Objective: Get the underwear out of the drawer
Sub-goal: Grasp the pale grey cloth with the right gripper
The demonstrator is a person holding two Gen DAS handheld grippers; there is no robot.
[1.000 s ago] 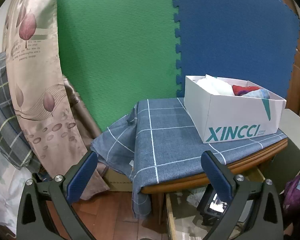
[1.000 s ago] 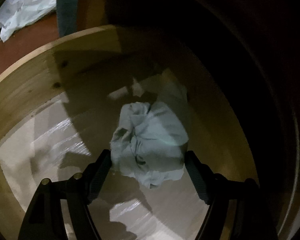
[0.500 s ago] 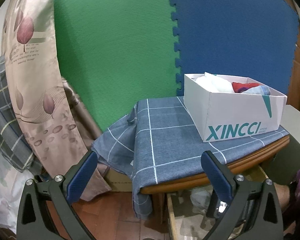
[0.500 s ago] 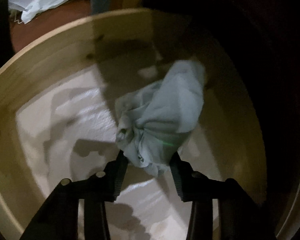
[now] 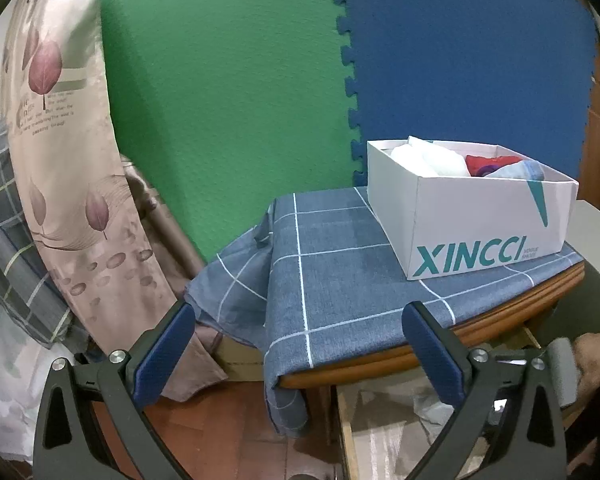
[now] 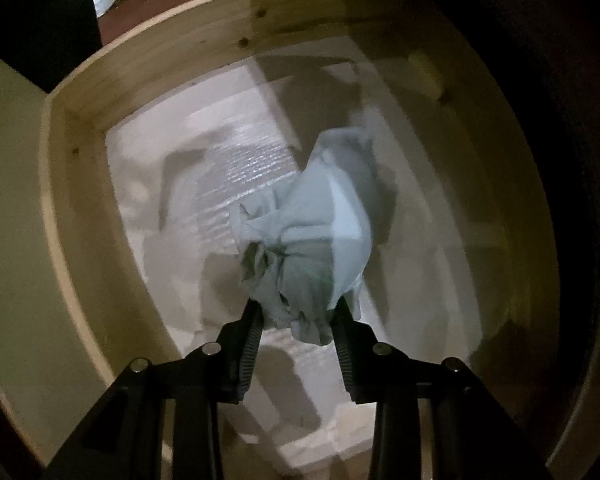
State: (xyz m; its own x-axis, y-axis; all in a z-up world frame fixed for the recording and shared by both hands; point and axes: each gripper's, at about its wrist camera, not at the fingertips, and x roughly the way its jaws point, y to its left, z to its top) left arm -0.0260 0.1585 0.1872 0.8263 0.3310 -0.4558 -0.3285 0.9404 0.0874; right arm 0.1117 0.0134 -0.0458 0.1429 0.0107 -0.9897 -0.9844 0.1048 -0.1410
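Green (image 5: 228, 100) and blue foam wall mats (image 5: 468, 60), leaf-print curtain (image 5: 64, 152), checked-cloth-covered wooden table (image 5: 340, 256), reddish floor (image 5: 228, 432).

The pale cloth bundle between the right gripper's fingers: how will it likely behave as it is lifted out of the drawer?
The pale cloth bundle looks soft and crumpled, so it will probably sag and hang. The right gripper, jaws closing, pinches only its lower folds, so some cloth may slip free. It looks light; catching on the drawer wall seems the likelier trouble.
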